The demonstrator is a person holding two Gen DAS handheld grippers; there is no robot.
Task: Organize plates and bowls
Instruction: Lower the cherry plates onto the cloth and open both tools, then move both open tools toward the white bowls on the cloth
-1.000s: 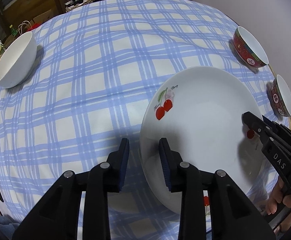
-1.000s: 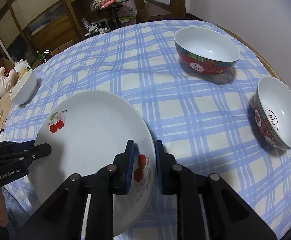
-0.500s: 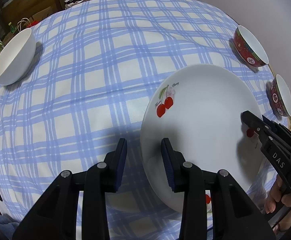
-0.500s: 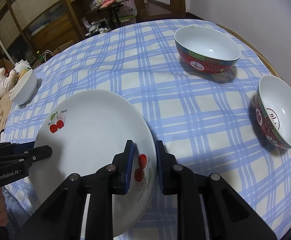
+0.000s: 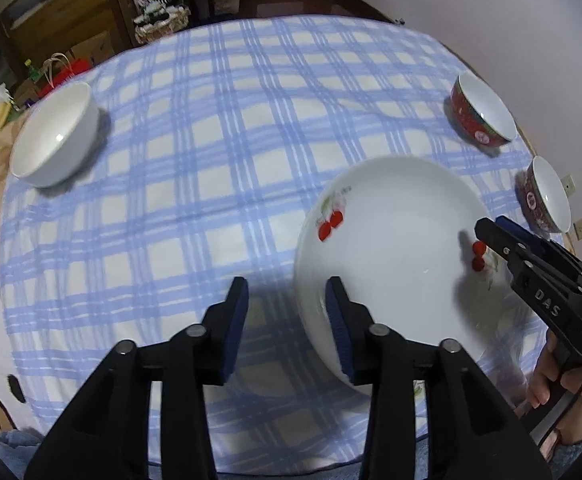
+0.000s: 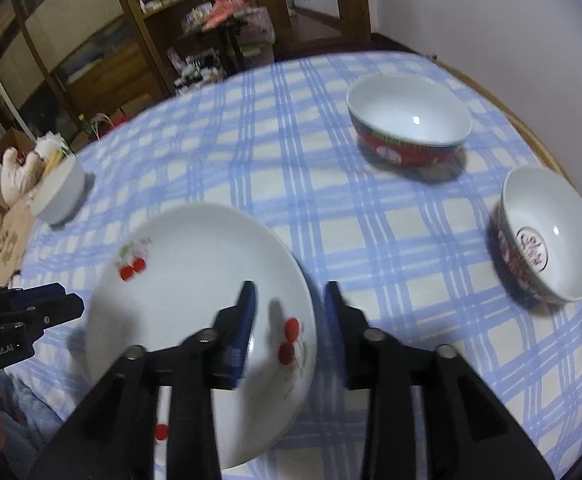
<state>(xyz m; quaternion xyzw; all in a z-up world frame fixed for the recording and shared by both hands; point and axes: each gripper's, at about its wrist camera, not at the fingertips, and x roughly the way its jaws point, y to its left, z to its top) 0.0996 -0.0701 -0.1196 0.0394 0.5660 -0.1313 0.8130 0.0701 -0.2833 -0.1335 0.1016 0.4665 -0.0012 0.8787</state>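
A white plate with red cherry prints lies on the blue checked tablecloth near the front edge. My left gripper straddles its left rim with its jaws opening, and the pads are not pressing on the rim. My right gripper straddles the right rim, jaws also opening, pads clear of it. Each gripper shows in the other's view, the right gripper and the left gripper. A second cherry print under the plate hints at another plate below, mostly hidden.
A plain white bowl stands at the far left edge. Two red-patterned bowls stand at the right, one further back and one nearer. A hand holds the right gripper. Shelves and clutter lie beyond the table.
Both grippers' jaws have widened off the plate's rim, the right one most. The left wrist view has pulled up and back, so more of the table shows.
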